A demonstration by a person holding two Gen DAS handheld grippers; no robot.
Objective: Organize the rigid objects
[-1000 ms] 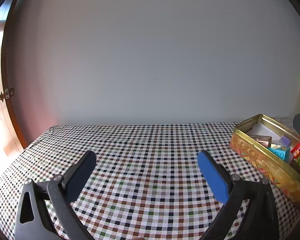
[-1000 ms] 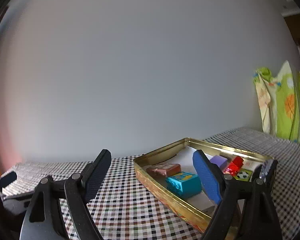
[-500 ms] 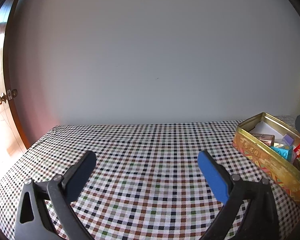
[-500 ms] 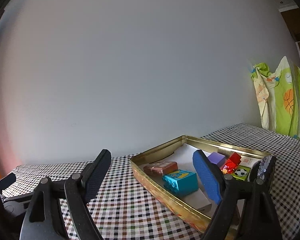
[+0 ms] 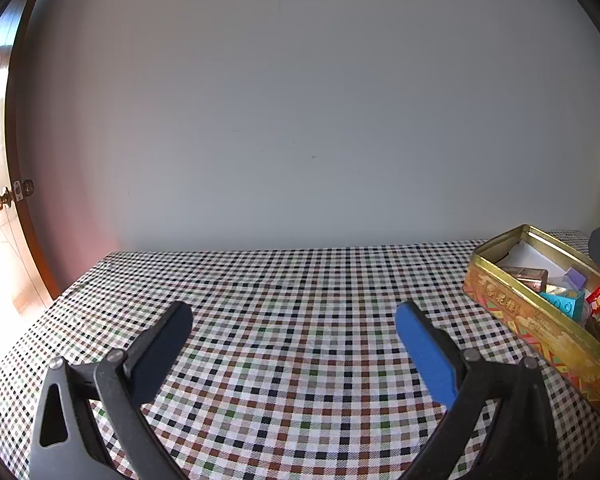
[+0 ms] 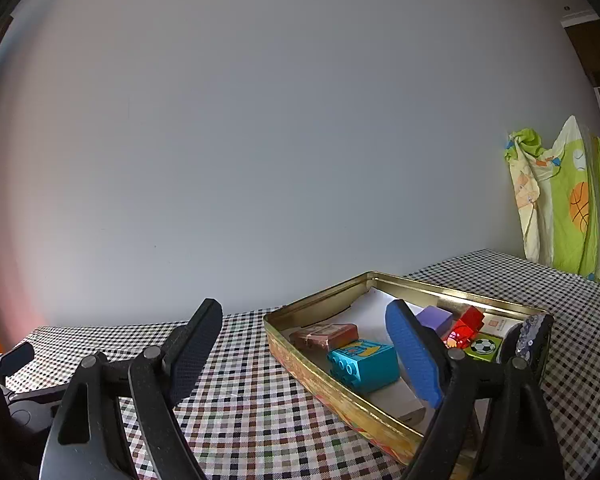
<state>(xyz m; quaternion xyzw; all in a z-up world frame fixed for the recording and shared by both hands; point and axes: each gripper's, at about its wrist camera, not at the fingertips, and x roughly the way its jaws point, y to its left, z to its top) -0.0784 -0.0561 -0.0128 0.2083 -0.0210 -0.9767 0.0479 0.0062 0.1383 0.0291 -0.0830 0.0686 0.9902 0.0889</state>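
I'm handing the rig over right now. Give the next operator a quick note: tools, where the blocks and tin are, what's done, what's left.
Left tool: open, nothing held, over bare checked tablecloth.
Right tool: open, nothing held, at the near edge of the gold tin.
In the tin: teal block, brown block, purple block, red block, football-print green block, on white paper.
Done: every block in view is in the tin.
Left: no loose blocks visible on the cloth; check outside the views.
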